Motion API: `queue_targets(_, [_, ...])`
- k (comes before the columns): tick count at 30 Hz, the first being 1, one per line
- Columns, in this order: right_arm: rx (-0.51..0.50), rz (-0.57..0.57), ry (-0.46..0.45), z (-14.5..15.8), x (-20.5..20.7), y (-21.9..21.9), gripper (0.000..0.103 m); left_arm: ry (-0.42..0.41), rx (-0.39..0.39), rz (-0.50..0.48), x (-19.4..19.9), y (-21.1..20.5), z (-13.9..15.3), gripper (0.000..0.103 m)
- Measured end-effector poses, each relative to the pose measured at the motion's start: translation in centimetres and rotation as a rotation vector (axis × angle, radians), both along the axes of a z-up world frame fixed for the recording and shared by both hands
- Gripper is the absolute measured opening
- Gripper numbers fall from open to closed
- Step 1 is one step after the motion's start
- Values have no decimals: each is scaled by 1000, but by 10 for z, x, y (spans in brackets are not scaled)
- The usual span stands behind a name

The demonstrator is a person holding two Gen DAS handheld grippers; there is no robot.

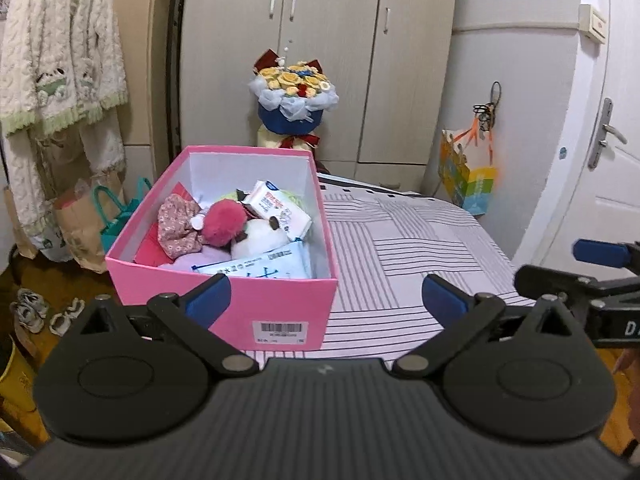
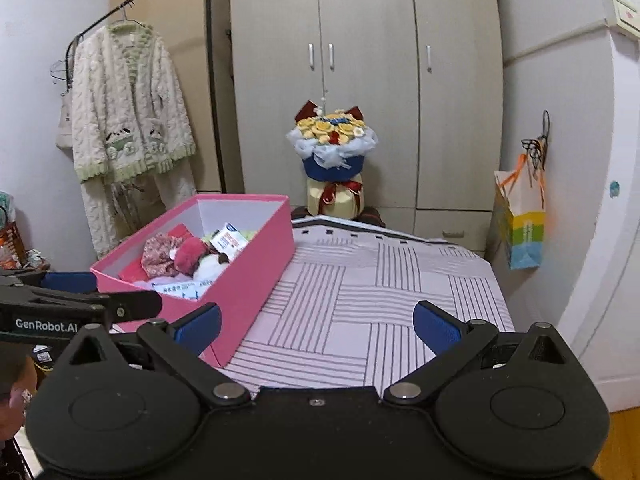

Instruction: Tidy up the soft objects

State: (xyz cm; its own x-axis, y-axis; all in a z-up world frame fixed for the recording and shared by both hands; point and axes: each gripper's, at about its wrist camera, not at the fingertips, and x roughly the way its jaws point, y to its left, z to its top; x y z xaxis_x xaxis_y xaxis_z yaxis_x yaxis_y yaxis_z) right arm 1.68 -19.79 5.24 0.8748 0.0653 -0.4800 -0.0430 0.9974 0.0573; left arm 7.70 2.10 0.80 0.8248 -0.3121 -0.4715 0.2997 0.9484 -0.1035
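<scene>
Both grippers empty, jaws spread wide, hovering at the near edge of the bed.

The open pink cardboard box (image 1: pixel 224 280) sits on the striped pink-and-grey bedspread (image 1: pixel 420 248) at its left edge, just ahead of the left gripper (image 1: pixel 326 298) and ahead-left of the right gripper (image 2: pixel 318 326). Inside (counted as far as visible): one floral fabric piece (image 1: pixel 176 224), one magenta fluffy pompom (image 1: pixel 224 222), one white plush toy (image 1: pixel 260 240), two printed tissue packs (image 1: pixel 278 208), a lilac soft item partly buried. Bedspread right of the box lies bare to its far and right edges. Beyond the bed: one wrapped yellow-flower bouquet (image 2: pixel 332 140) before the grey wardrobe (image 2: pixel 360 60); one colourful paper bag (image 2: pixel 520 228) hangs at right.
</scene>
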Motion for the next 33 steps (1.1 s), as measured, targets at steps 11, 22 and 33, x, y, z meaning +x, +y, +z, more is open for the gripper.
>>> queue_targets(11, [-40, -77, -15, -7, -8, -1, 103, -17, 90, 50, -1, -3, -12, 103])
queue_targets(22, [-93, -112, -43, -12, -15, 6, 103, -52, 124, 59, -8, -6, -16, 103])
queue_targets(33, [-133, -137, -87, -11, -23, 12, 103, -108, 132, 92, -18, -4, -14, 103])
